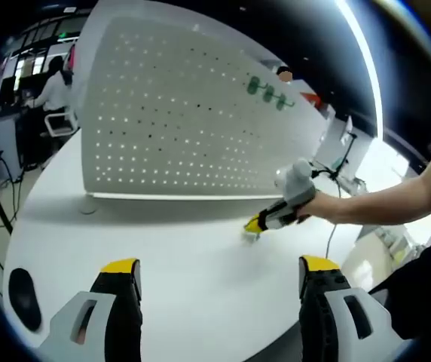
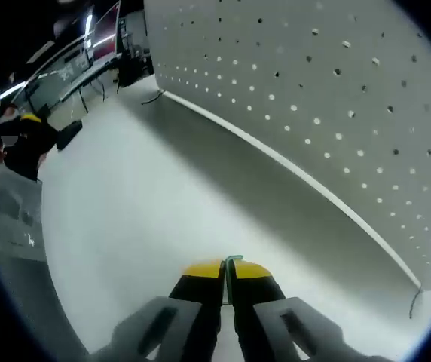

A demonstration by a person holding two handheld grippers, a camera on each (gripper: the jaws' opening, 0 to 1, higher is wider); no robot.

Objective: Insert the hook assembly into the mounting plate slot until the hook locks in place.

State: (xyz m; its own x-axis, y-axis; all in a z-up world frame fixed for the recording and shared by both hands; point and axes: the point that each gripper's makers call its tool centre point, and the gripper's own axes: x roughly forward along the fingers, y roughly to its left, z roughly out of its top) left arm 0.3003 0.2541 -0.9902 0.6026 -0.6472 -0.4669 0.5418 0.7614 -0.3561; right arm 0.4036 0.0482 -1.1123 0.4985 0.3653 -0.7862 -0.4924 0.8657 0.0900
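Note:
The mounting plate (image 1: 178, 121), a white perforated board, stands upright on the white table (image 1: 200, 256); in the right gripper view the plate (image 2: 336, 83) fills the upper right. Three green hooks (image 1: 268, 92) hang near its top right. My left gripper (image 1: 219, 271) is open, with nothing between its yellow-tipped jaws, and hangs over the table's near side. My right gripper (image 2: 227, 271) is shut on a thin hook piece (image 2: 233, 262) that pokes up between the jaws. Seen from the left, the right gripper (image 1: 255, 225) hangs low over the table in front of the plate's right end.
A flat black object (image 1: 23, 298) lies near the table's left edge. A person's arm (image 1: 381, 200) reaches in from the right. A person sits at a desk (image 1: 53, 90) far back on the left. More desks with screens (image 2: 87, 53) stand beyond the table.

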